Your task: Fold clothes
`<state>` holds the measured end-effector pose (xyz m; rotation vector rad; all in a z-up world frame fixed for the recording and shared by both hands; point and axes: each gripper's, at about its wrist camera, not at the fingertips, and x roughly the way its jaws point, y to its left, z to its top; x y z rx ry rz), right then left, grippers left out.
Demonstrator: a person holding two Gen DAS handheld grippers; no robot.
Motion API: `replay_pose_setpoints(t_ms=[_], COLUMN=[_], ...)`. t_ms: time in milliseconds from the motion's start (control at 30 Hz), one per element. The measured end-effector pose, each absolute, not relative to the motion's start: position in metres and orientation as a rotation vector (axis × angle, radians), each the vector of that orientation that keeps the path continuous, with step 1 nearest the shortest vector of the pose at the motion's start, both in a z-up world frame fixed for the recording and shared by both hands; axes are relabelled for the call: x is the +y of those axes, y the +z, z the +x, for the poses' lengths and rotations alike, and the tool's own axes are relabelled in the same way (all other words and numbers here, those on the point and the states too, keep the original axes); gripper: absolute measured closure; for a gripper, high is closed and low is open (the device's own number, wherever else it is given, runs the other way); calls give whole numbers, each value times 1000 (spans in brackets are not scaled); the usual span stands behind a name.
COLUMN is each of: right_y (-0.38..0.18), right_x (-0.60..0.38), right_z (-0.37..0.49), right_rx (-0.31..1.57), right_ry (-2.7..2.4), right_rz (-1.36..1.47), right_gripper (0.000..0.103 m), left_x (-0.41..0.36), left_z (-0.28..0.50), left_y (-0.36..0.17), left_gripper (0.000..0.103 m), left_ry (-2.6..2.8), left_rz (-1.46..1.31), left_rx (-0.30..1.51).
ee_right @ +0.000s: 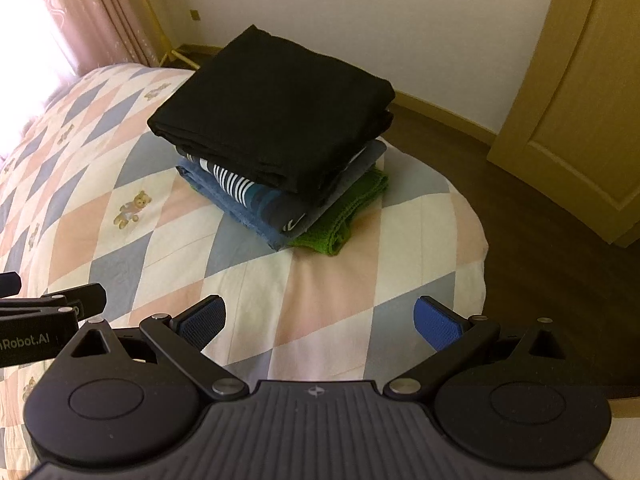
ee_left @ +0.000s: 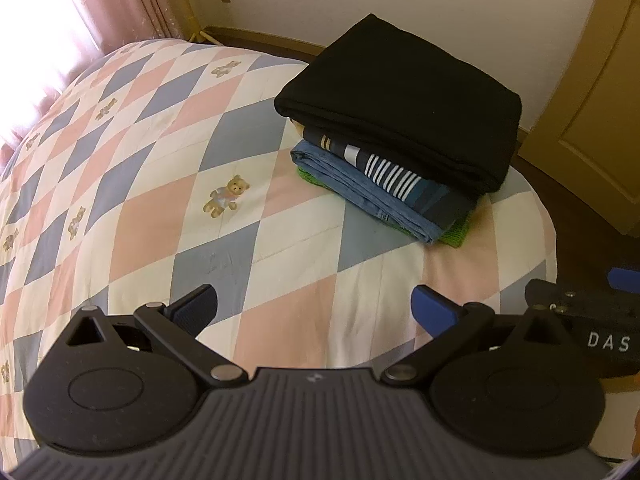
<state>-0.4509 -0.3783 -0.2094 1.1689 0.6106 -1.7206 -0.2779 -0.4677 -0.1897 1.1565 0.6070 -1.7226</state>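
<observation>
A stack of folded clothes sits near the corner of the bed: a black garment point(ee_left: 404, 100) point(ee_right: 272, 108) on top, a striped navy piece point(ee_left: 392, 170) point(ee_right: 240, 186), blue denim point(ee_left: 360, 192) point(ee_right: 236, 208) and a green knit point(ee_left: 456, 236) point(ee_right: 348, 208) at the bottom. My left gripper point(ee_left: 314, 312) is open and empty above the quilt, well short of the stack. My right gripper point(ee_right: 320, 320) is open and empty, also short of the stack. Each gripper shows at the edge of the other's view: the right one in the left wrist view point(ee_left: 592, 320), the left one in the right wrist view point(ee_right: 48, 312).
The bed carries a diamond-patterned quilt point(ee_left: 160, 200) point(ee_right: 120, 240) with teddy bears. The quilt's edge drops to a dark wood floor point(ee_right: 540, 260) on the right. A wooden door point(ee_right: 580, 120) stands far right, pink curtains point(ee_left: 120, 4) far left.
</observation>
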Motion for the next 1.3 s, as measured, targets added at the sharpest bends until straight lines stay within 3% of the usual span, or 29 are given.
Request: replay_pose_setpoints(t_ms=[1300], right_y=[-234], right_x=[-415], right_z=[-502], right_rx=[647], right_ry=[-1674], right_rz=[1241], right_gripper=[0], left_x=[-507], left_z=[-337], left_y=[-212], left_gripper=[1], left_ry=[-1731], left_rz=[1210], left_rx=[629])
